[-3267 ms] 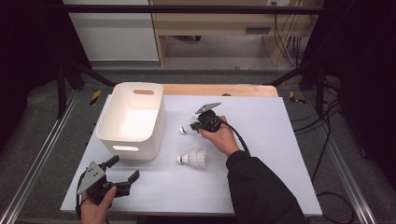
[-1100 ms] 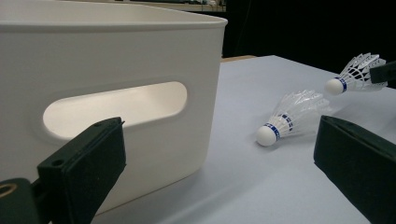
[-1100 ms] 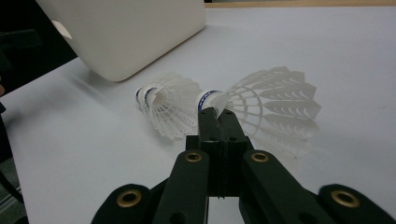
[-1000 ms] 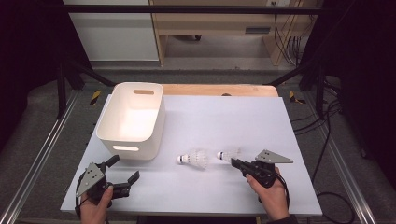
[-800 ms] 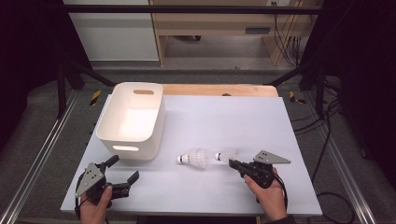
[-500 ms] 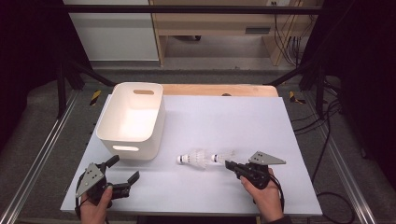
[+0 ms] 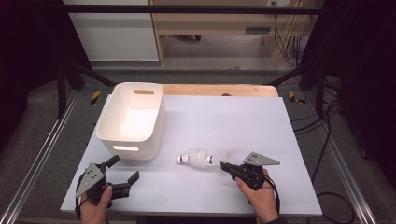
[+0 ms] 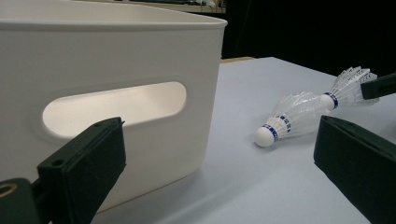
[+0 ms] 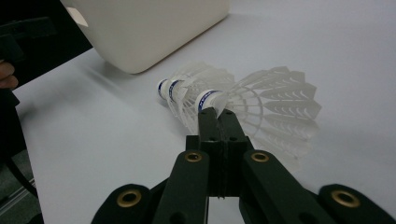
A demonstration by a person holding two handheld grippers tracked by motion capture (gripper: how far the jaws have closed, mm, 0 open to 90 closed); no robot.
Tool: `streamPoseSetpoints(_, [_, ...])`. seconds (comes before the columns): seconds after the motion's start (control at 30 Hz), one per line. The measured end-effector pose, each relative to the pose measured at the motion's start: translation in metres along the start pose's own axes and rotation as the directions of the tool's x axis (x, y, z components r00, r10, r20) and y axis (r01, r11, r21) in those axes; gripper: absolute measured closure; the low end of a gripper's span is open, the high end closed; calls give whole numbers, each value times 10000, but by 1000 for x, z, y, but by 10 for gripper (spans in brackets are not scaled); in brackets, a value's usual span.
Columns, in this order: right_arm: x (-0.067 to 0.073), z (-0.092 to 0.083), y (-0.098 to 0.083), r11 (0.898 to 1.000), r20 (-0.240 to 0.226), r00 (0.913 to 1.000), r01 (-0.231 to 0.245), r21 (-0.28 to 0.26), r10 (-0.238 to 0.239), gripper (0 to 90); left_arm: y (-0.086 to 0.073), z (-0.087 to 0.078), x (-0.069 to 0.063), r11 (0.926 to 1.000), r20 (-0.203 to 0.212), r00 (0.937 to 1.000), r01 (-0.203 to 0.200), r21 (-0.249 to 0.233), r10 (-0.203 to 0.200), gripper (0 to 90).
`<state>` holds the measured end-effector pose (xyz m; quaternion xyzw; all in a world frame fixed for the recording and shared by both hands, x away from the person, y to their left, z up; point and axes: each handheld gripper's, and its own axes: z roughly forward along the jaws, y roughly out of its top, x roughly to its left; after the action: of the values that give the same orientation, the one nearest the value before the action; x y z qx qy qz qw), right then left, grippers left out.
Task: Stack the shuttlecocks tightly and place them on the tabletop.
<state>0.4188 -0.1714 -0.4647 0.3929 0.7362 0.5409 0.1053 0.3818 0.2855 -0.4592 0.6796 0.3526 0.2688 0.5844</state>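
Note:
A white shuttlecock point(image 7: 192, 158) point(image 8: 285, 120) point(image 9: 180, 93) lies on the white table point(image 7: 224, 116), cork pointing left. My right gripper point(image 7: 225, 165) point(image 9: 215, 117) is shut on the feather skirt of a second shuttlecock point(image 7: 218, 157) point(image 9: 275, 100) point(image 8: 348, 84). It holds that one level, with its cork at the open end of the lying one's feathers. My left gripper point(image 7: 123, 169) point(image 8: 219, 186) rests at the table's near left corner, open, with nothing between its jaws, facing the white bin point(image 7: 154, 114) point(image 8: 140, 42).
The white plastic bin point(image 9: 154, 32) with handle slots stands at the table's left, just behind the left gripper and left of the shuttlecocks. Metal rails run along both table sides. A wooden shelf and cables lie beyond the far edge.
The right hand brought its shuttlecock from the far middle of the table to the near edge. It then slid slightly left until the cork met the lying shuttlecock's feathers. The left gripper has not moved.

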Motion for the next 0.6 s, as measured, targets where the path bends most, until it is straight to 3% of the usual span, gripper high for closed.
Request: streamPoseSetpoints(0.6, [1,15,2,9999,49,10000,-69,101,68,900,0,0,0,10000,-10,10000,9,1,-9,20])
